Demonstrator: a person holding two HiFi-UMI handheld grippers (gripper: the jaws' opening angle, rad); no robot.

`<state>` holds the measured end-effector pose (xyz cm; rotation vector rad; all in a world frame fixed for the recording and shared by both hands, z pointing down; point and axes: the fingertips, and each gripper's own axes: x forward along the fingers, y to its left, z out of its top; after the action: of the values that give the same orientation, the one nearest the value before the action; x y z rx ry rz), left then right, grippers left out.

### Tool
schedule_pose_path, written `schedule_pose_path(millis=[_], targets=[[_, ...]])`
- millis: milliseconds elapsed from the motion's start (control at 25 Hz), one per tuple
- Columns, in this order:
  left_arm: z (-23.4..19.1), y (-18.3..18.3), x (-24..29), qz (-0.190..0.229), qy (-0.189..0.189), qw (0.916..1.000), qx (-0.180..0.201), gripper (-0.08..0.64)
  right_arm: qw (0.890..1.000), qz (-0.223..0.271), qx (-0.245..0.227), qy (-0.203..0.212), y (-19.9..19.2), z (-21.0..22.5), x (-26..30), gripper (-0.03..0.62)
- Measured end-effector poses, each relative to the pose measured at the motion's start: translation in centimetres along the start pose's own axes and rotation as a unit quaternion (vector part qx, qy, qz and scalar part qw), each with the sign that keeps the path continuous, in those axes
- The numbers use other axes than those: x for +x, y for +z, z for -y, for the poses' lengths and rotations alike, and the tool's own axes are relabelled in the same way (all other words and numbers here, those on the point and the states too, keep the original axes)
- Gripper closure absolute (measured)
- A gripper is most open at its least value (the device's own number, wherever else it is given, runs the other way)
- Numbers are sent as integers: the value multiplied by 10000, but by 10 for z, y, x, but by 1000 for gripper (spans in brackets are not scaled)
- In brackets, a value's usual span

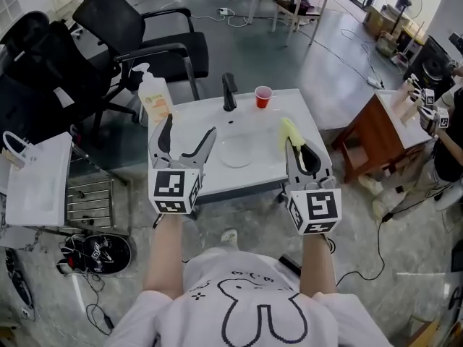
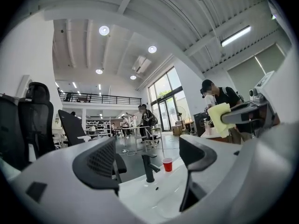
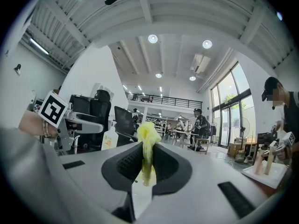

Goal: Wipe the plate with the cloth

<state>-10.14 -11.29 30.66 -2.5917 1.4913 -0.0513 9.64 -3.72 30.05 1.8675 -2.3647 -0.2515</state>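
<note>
The left gripper [image 1: 189,125] has its jaws spread wide with nothing between them, and hangs over the left part of the sink [image 1: 275,114]. The right gripper [image 1: 298,147] is pinched on the cloth [image 1: 289,130], which sticks up past the jaw tips as a narrow yellow tuft. The plate [image 1: 236,152] seems to lie flat in the basin, between the two grippers and touched by neither. The main risk is that it skids: if the cloth presses down before the left gripper steadies the rim, the smooth basin gives little hold. Lying flat, the rim also offers the open jaws little to bite, so they may shove it instead. The cloth is held by a thin pinch, and hard rubbing could drag it free. A wide sweep could tip the cup [image 1: 263,96] beside the tap [image 1: 229,91].
</note>
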Motion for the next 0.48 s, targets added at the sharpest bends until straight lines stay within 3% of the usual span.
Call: schedule_pose_path(millis=[480], targets=[[-46, -61, 66, -406, -11, 9983, -421, 144, 9976, -668, 64, 155, -51, -1, 84, 538]])
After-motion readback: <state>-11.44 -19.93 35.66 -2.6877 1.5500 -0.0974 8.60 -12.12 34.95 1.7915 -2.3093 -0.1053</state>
